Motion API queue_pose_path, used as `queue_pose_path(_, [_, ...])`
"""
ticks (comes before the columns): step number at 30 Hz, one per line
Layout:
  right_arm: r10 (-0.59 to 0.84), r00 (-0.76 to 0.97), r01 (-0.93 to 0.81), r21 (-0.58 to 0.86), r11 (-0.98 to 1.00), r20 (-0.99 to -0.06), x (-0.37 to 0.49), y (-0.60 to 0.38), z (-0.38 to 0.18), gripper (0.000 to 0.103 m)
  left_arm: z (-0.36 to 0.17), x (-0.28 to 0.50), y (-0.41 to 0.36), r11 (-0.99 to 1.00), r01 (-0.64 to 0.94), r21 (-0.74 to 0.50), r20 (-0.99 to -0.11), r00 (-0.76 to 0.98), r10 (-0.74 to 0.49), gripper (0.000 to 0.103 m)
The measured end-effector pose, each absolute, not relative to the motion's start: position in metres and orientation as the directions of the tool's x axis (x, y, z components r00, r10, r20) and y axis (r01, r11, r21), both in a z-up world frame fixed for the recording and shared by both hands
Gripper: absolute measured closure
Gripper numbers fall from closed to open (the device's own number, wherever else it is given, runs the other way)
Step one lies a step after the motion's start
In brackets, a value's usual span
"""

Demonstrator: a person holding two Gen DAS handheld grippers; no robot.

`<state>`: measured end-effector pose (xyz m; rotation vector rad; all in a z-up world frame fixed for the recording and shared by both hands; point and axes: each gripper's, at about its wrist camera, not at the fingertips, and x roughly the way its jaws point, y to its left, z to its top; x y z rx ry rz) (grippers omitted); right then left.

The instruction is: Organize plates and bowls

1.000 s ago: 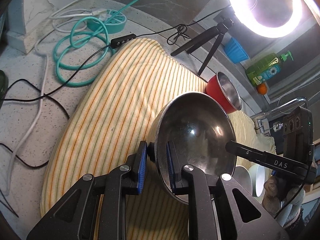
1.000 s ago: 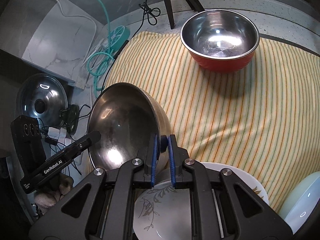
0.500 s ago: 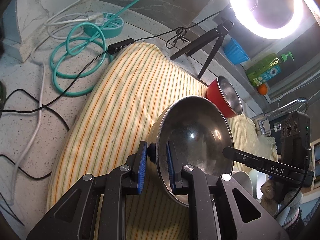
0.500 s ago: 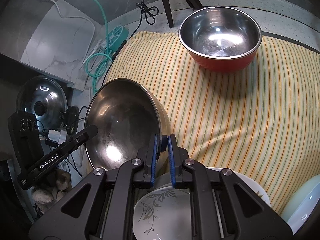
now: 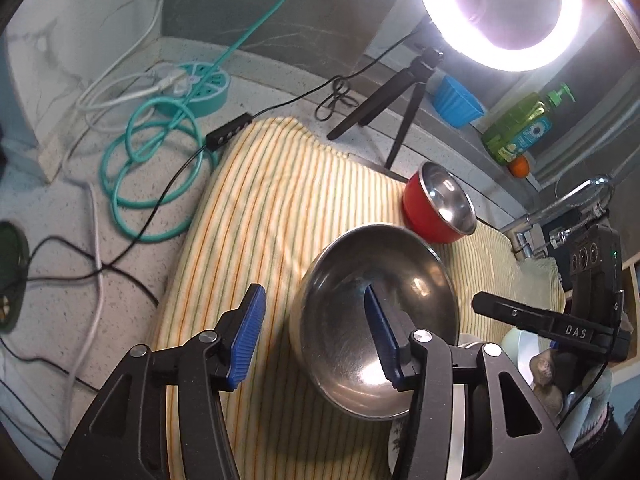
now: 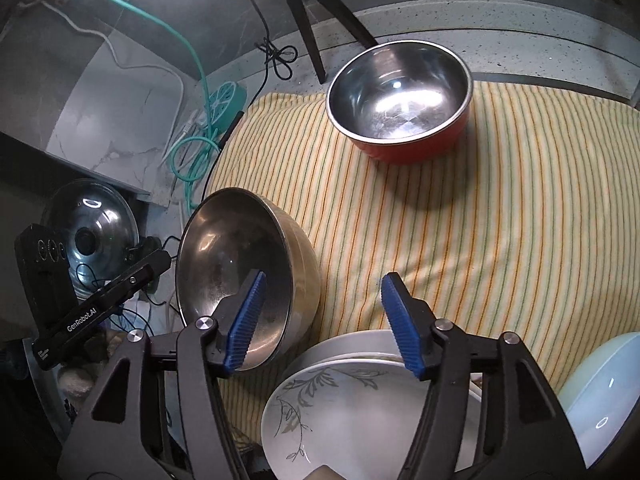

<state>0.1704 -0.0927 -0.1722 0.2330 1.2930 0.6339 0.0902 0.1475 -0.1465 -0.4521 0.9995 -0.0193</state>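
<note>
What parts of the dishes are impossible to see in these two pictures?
- Steel bowl: left view, its near rim hides behind the left gripper's fingers.
- Plates: right view, bottom edge cuts them; count unclear.
- Pale dish: right view, cut off at the corner.

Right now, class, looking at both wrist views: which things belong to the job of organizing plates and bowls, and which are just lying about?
Belongs to the job:
- plain steel bowl, tilted, between both open grippers
- red-sided bowl
- leaf-patterned plates
- pale bowl

Just lying about:
- ring light on tripod
- teal cable coil
- soap bottle
- glass pot lid
- blue cup
</note>
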Motion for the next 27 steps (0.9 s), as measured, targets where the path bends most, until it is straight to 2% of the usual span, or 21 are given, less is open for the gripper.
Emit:
queue_pose_path(9, [0.511,0.238,-0.284,0.444,0.85,-0.826,0.175,-0.138,-0.131,0.039,-0.123,0.122,0.127,0.93,-0.07,-0.361,-0.79,0.552,-0.265,0.053])
queue_pose_path(14, [0.454,0.289,-0.27,0.384,0.883,-0.843,0.18,-0.154,-0.12,0.023,-0.118,0.143,0.111,0.941,-0.021,-0.339,-0.791,0.547,-0.273,0.053])
queue_pose_path(16, [0.42,0.308,-0.266,0.347,0.899,-0.853,0.183,-0.157,-0.118,0.008,-0.119,0.152,0.106,0.941,-0.006,-0.337,-0.795,0.537,-0.281,0.053])
queue_pose_path(17, [0.409,0.314,-0.266,0.334,0.904,-0.857,0.185,-0.158,-0.117,0.007,-0.12,0.156,0.104,0.942,0.002,-0.335,-0.799,0.53,-0.285,0.053])
queue_pose_path(25, [0.338,0.422,-0.272,0.238,0.932,-0.841,0.204,-0.159,-0.109,0.007,-0.133,0.198,0.086,0.945,0.044,-0.323,-0.825,0.475,-0.305,0.053])
queue_pose_path(27, [0.317,0.431,-0.262,0.219,0.94,-0.845,0.213,-0.158,-0.112,0.011,-0.135,0.208,0.08,0.943,0.053,-0.327,-0.822,0.476,-0.312,0.053])
